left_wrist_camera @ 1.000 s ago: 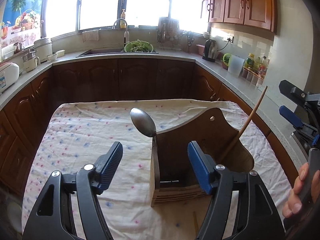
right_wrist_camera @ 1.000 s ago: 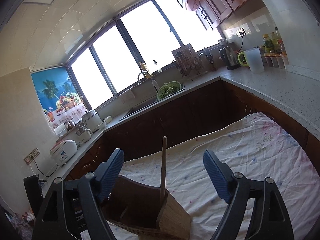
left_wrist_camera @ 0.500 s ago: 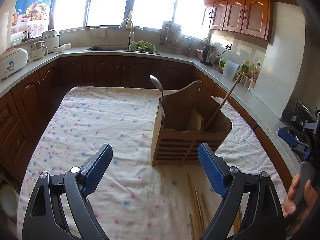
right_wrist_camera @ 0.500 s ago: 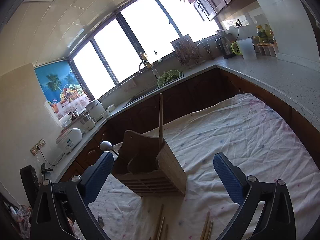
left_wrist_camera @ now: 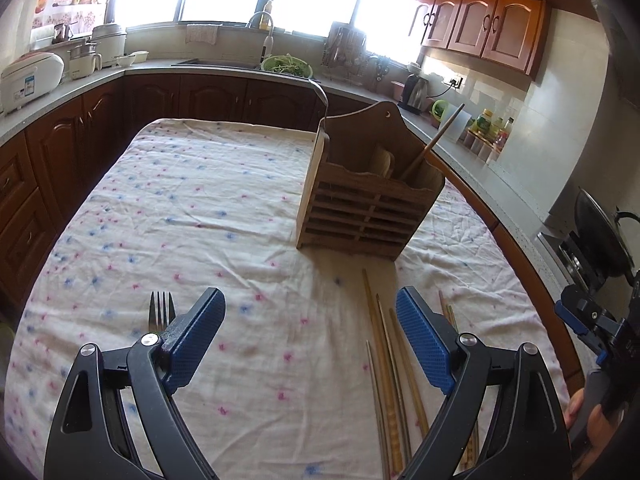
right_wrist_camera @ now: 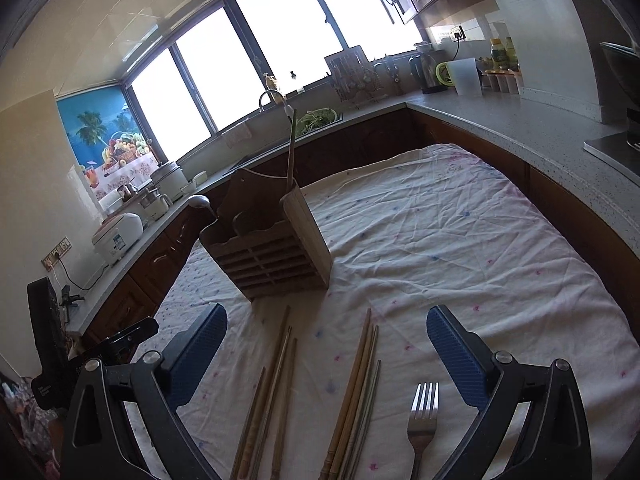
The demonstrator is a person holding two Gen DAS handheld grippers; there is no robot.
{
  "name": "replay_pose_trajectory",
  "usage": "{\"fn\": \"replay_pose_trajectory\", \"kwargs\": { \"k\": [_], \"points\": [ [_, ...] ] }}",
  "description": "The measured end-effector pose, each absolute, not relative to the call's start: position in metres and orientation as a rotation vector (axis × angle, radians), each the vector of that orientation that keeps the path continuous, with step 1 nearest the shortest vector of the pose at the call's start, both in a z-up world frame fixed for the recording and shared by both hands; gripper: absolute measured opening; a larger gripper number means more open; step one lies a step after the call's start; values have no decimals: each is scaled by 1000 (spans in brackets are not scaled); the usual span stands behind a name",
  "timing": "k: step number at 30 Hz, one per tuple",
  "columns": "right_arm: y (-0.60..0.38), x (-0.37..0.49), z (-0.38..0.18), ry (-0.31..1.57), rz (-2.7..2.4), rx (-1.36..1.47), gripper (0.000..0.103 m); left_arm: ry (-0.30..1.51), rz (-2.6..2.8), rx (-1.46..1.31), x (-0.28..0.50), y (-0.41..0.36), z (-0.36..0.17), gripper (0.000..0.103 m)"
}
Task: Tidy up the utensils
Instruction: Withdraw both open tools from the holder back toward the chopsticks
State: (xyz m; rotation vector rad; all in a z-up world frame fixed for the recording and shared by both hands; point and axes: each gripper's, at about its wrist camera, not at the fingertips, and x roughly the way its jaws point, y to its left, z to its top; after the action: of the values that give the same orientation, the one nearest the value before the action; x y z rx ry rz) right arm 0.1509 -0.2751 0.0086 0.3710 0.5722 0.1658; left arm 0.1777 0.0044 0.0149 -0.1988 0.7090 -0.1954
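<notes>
A wooden utensil holder [left_wrist_camera: 368, 204] stands on the flowered tablecloth [left_wrist_camera: 192, 216], with a metal spoon [left_wrist_camera: 321, 98] at its left end and a wooden stick [left_wrist_camera: 434, 140] at its right. It also shows in the right wrist view [right_wrist_camera: 272, 248]. Several chopsticks [left_wrist_camera: 386, 364] lie in front of it; they show in the right wrist view too [right_wrist_camera: 356, 396]. One fork [left_wrist_camera: 161, 314] lies by my left gripper [left_wrist_camera: 310, 340], which is open and empty. Another fork [right_wrist_camera: 422, 420] lies between the fingers of my right gripper [right_wrist_camera: 326, 350], also open and empty.
Dark wood cabinets and a grey counter [left_wrist_camera: 480, 176] wrap around the table. A sink with a green bowl [left_wrist_camera: 286, 65], a kettle [left_wrist_camera: 414, 92] and bottles [left_wrist_camera: 486, 128] stand on the counter. A stove with a pan [left_wrist_camera: 600, 236] is at right.
Both grippers have pulled back and away from the holder toward the table's near edge. The chopsticks and forks have come into view.
</notes>
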Motion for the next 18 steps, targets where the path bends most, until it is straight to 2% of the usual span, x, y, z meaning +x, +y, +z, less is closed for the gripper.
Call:
{"fn": "replay_pose_trajectory", "kwargs": {
  "k": [18],
  "points": [
    [-275, 146, -19, 649, 134, 348, 101, 811, -214, -175, 179, -9, -12, 89]
  ]
}}
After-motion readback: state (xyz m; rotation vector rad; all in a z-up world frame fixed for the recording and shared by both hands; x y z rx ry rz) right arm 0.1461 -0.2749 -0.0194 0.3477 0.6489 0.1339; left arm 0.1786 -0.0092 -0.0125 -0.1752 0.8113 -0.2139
